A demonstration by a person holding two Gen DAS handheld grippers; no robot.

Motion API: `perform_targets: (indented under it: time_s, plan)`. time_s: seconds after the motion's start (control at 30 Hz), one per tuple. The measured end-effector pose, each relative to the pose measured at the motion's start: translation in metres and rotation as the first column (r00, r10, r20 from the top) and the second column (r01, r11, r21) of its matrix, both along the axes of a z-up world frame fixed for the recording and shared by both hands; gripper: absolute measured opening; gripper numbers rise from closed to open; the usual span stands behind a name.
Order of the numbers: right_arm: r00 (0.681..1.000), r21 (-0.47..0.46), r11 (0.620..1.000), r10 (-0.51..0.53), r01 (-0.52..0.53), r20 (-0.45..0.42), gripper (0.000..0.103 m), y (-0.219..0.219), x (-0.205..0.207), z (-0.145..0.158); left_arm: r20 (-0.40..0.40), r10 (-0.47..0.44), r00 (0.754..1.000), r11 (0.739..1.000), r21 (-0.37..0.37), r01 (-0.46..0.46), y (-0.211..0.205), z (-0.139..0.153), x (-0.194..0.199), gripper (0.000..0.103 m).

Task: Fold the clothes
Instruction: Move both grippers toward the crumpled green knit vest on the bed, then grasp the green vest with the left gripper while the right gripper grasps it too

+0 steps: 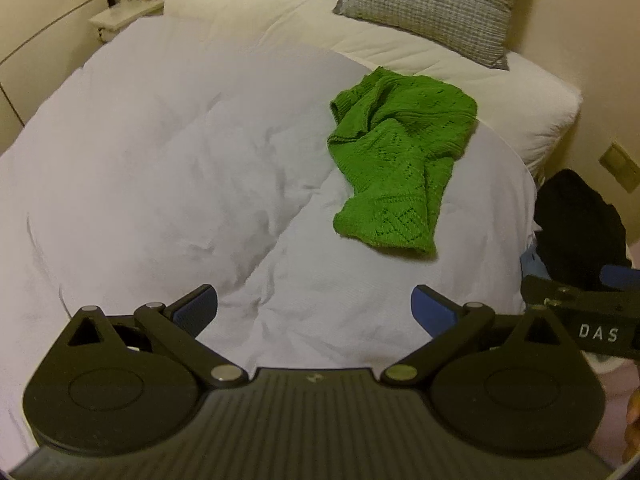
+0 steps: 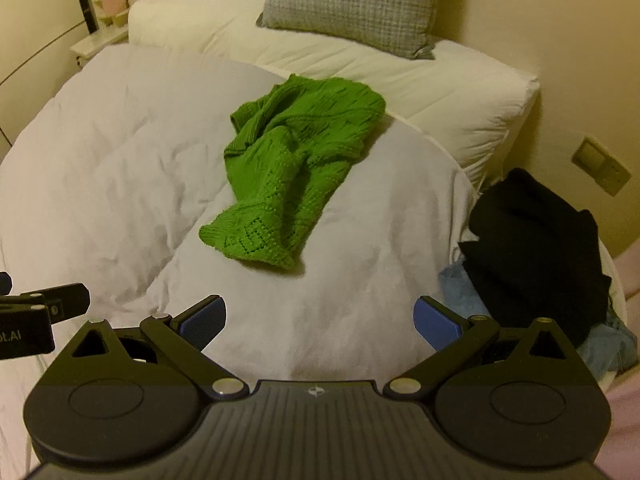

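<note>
- Green knit sweater (image 2: 296,168) lies in a rumpled heap on the white duvet (image 2: 120,168), toward the head of the bed, just short of the long white pillow (image 2: 440,92) and the grey cushion (image 2: 352,0) behind it.
- It is bunched and creased, not squared off; no neat fold shows anywhere on it.
- Left gripper (image 1: 314,312) hovers low over the duvet with its jaws spread wide, nothing between the blue pads (image 1: 198,312).
- Right gripper (image 2: 320,316) matches it: wide open, holding nothing, well short of the sweater.
- Risk one: the open lace knit could snag on a fingertip and stretch or pull a thread if pinched by a single layer.
- Risk two: the duvet is soft and puffy (no firm surface under the cloth), so a low pinch could grab bedding along with the sweater and drag both.
- Risk three: with the sleeves buried in the heap, a grab at the wrong edge would twist it further.
- Containers: none that I can make out. At the right edge of the bed sits a pile, a black garment (image 2: 536,248) on top of something light blue (image 2: 460,292); what holds them up is hidden.
</note>
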State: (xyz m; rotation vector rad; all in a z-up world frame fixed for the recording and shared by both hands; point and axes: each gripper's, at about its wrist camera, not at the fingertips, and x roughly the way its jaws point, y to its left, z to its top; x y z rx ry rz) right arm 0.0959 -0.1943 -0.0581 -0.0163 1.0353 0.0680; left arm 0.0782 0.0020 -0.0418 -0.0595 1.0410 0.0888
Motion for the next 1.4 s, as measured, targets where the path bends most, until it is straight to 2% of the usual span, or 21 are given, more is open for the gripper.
perform_targets:
  time_s: [0.13,0.3,0.53,0.9,1.17,1.3,1.4]
  plan:
    - [0.999,-0.005,1.0,0.023,-0.023,-0.029,0.103,-0.01,0.026,-0.01,-0.055,0.032,0.998,0.999,-0.006,-0.032,-0.004,-0.014,0.024,0.102]
    - [0.996,-0.007,0.998,0.064,-0.064,-0.067,0.103,-0.024,0.061,-0.022,-0.095,0.025,0.995,0.999,-0.03,-0.028,-0.015,-0.029,0.052,0.102]
    - [0.982,0.045,0.997,0.067,-0.06,-0.176,0.102,-0.056,0.114,-0.052,-0.14,0.01,0.99,1.0,-0.023,-0.013,-0.041,-0.054,0.091,0.102]
    - [0.949,0.139,0.99,0.063,-0.02,-0.308,0.103,-0.093,0.205,-0.107,-0.136,-0.018,0.991,0.999,-0.046,0.012,-0.066,-0.11,0.155,0.102]
    - [0.953,0.189,0.982,0.061,-0.004,-0.297,0.103,-0.097,0.274,-0.137,-0.195,-0.065,0.979,0.997,-0.064,0.054,-0.087,-0.16,0.212,0.102]
    - [0.957,0.257,0.966,0.048,0.029,-0.288,0.103,-0.101,0.314,-0.149,-0.22,-0.069,0.973,0.995,-0.083,0.052,-0.094,-0.186,0.232,0.102]
    - [0.964,0.313,0.948,0.03,0.056,-0.265,0.103,-0.104,0.342,-0.159,-0.224,-0.068,0.972,0.997,-0.062,0.056,-0.098,-0.202,0.244,0.102]
